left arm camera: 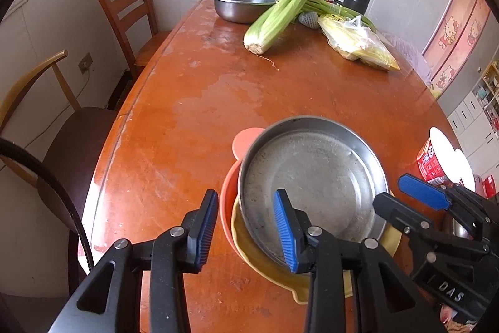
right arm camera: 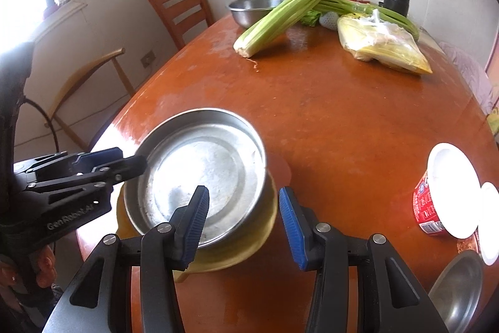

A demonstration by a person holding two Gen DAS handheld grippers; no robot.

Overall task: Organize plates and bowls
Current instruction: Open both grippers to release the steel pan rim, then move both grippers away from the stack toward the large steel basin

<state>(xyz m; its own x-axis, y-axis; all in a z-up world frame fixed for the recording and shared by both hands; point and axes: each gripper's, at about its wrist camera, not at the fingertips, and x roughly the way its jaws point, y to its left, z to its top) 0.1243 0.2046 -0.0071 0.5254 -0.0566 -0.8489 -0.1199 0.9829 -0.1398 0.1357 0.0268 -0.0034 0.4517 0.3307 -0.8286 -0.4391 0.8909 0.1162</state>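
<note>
Orange-brown dining table [left arm camera: 193,102] carries the stack near its front edge: steel plate [left arm camera: 312,173] tilted atop a yellow dish [left arm camera: 268,267] and an orange bowl [left arm camera: 227,208]. Left gripper [left arm camera: 246,227] spread wide astride the plate's rim, right gripper [right arm camera: 243,223] spread too, gripping nothing; celery [left arm camera: 280,11] far behind

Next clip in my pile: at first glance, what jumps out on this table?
Nearest the cameras, a steel pan sits tilted in a stack on a yellow dish and an orange bowl, with the left gripper and right gripper both open, each straddling its rim. At the far end of the wooden table, a long bunch of celery leans against a steel bowl.
</note>
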